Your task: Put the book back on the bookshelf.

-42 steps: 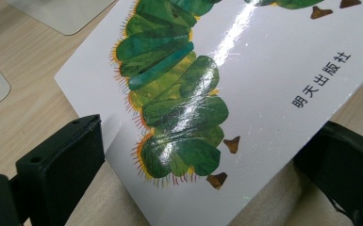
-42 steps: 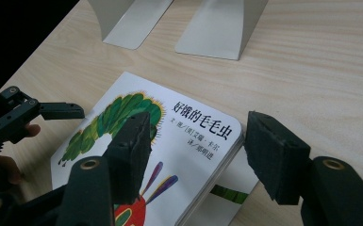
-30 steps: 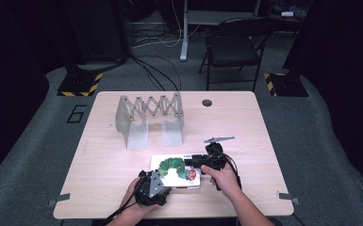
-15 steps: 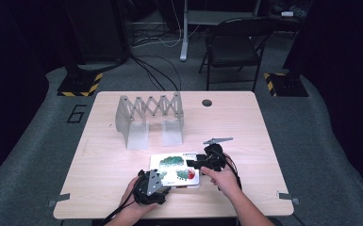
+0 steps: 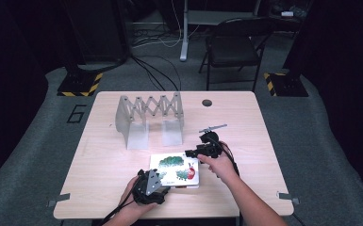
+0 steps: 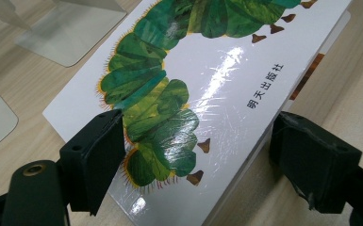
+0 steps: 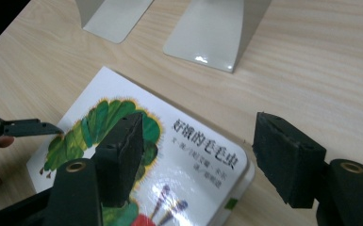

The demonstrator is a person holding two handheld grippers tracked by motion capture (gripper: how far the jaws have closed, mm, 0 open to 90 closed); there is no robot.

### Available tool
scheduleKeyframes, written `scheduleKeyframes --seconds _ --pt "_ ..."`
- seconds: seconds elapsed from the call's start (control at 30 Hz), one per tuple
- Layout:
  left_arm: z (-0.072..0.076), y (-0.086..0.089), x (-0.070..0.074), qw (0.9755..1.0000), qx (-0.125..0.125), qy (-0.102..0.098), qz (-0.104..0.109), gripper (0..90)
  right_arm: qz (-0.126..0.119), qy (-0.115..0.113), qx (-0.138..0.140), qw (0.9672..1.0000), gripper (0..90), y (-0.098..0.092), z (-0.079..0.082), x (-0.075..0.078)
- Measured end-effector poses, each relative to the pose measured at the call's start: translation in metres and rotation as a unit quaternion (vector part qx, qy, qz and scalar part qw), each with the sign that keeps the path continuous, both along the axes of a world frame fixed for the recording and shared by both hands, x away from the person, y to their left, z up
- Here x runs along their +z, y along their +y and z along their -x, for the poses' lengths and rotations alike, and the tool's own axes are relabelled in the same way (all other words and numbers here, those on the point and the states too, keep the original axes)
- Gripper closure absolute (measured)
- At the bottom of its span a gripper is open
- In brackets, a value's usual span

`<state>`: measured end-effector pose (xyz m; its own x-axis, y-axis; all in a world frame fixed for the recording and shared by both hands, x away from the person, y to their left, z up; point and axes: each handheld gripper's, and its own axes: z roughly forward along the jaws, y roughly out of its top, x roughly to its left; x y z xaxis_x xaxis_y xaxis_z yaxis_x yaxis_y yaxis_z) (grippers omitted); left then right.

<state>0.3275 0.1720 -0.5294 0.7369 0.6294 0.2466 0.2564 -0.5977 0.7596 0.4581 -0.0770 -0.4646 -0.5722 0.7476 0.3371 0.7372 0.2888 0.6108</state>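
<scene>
Fingers [image 6: 94, 160] of the left gripper [image 5: 162, 187] straddled a white caterpillar picture book's [image 5: 175, 168] corner, spread. Right gripper [image 5: 194, 153] jaws had just been opening, unclamped above the book on the pale wooden table [image 5: 103, 165].

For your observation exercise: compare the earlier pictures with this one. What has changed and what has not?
The right claw has just been opening, letting go of the book's right edge and drawing back a little; its jaws now stand clear above the cover. The left claw stays at the book's near edge. Book and folding rack have not moved.

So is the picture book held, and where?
Right gripper: no, jaws just opened above the picture book. Left gripper straddles its near corner; a grip cannot be told.
</scene>
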Motion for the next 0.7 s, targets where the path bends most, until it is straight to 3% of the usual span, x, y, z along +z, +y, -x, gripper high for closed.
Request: scheduleKeyframes --seconds 0.13,0.2,0.27,0.33,0.47,0.7 --pt "0.000 0.000 0.000 1.0000 0.001 0.000 -0.001 19.0 -0.010 -0.003 0.003 0.9999 34.2 0.007 -0.006 -0.002" --pt "0.000 0.000 0.000 1.0000 0.001 0.000 0.000 19.0 -0.004 0.003 0.008 1.0000 34.2 0.008 -0.006 -0.004" --pt "0.000 0.000 0.000 1.0000 0.002 -0.001 0.000 19.0 0.005 -0.006 0.017 0.9998 34.2 0.007 -0.005 -0.008" --pt "0.000 0.000 0.000 1.0000 0.003 -0.001 -0.001 19.0 -0.010 0.004 0.011 0.9999 33.9 0.006 -0.003 -0.013" --pt "0.001 0.000 0.000 1.0000 0.002 -0.001 -0.002 19.0 -0.001 0.001 0.010 0.9999 32.6 0.003 0.000 -0.018" --pt "0.001 0.000 0.000 1.0000 0.003 -0.001 -0.002 18.9 -0.016 0.017 0.001 0.9997 32.1 -0.003 0.000 -0.022"
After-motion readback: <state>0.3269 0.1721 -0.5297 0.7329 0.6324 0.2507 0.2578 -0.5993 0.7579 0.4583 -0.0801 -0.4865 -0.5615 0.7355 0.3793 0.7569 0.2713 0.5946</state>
